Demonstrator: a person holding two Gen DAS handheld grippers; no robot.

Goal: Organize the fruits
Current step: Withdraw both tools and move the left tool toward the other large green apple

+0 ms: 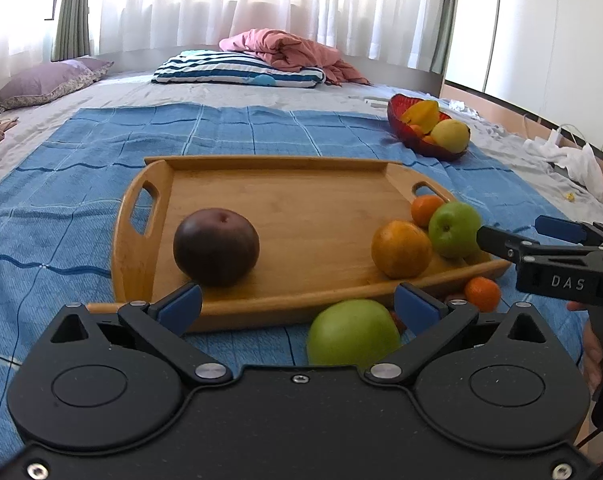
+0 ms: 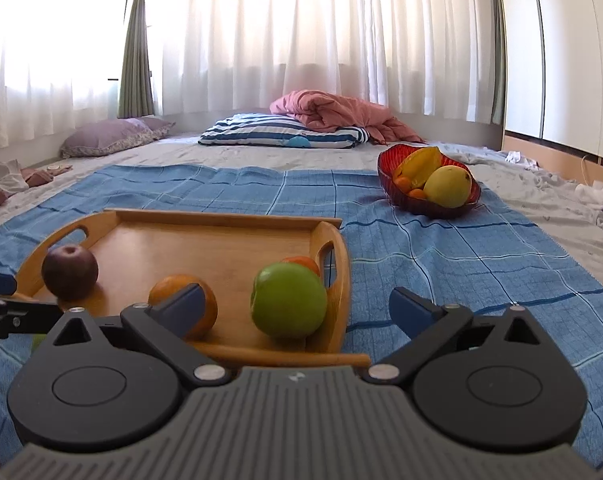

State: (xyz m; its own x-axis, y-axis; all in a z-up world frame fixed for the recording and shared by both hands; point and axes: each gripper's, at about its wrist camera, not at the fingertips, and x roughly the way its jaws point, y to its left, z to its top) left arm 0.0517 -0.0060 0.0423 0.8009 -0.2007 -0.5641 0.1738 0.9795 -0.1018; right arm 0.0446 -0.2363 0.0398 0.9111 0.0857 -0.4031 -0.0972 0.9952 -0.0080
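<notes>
Two hand-held grippers, left and right, gape empty; round, smooth apple may roll, so grip its middle.

Small orange mostly hidden behind green apple; tray near rim blocked by right tongs.

Striped pillow under pink quilt; purple pillow left; white curtains behind
</notes>
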